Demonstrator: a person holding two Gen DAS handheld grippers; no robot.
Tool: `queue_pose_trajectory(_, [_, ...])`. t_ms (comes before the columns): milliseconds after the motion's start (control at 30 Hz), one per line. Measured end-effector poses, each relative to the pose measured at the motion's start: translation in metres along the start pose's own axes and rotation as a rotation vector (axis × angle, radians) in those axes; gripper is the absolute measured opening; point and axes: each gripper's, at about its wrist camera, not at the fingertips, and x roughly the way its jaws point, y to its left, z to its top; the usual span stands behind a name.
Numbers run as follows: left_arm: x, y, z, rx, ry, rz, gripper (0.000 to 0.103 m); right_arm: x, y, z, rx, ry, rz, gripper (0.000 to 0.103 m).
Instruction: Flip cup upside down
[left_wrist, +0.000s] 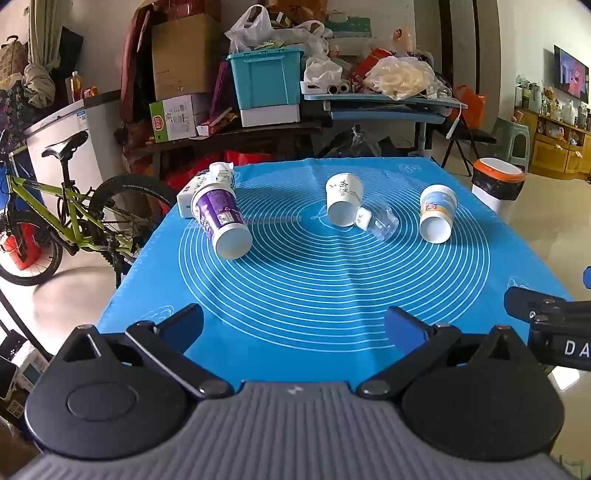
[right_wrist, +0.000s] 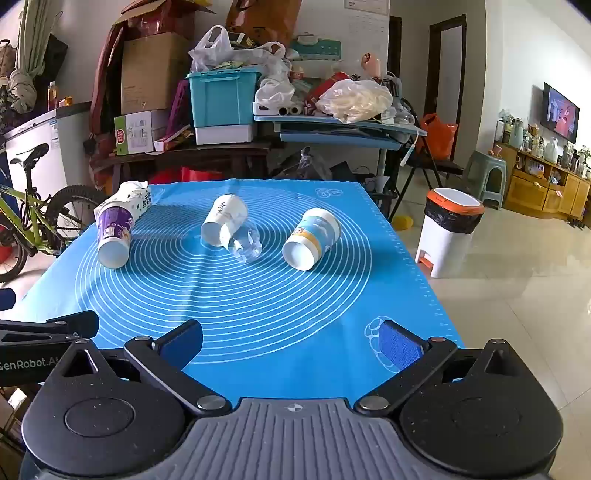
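Note:
Several cups lie on their sides on a blue mat (left_wrist: 314, 295), mouths toward me. A purple cup (left_wrist: 219, 218) (right_wrist: 113, 232) lies at the left. A white cup with black writing (left_wrist: 343, 199) (right_wrist: 221, 219) lies mid-table, touching a clear plastic cup (left_wrist: 380, 221) (right_wrist: 245, 240). A white, blue and orange cup (left_wrist: 437, 212) (right_wrist: 312, 238) lies at the right. My left gripper (left_wrist: 293, 326) is open and empty at the mat's near edge. My right gripper (right_wrist: 291, 345) is open and empty at the near edge, to the right of the left one.
A tissue pack (left_wrist: 201, 184) (right_wrist: 135, 197) lies behind the purple cup. A white bin with an orange rim (right_wrist: 448, 230) stands right of the table. A green bicycle (left_wrist: 55, 218) stands to the left. Cluttered tables and boxes stand behind.

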Motion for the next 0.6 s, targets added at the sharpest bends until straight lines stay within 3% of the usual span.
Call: queue_pose_trajectory(600, [-0.0026,-0.0023,-0.0002,0.009,-0.006,-0.001,0.102,0.0005,-0.0005,-0.0010,0.003,0.001,0.000,0.103])
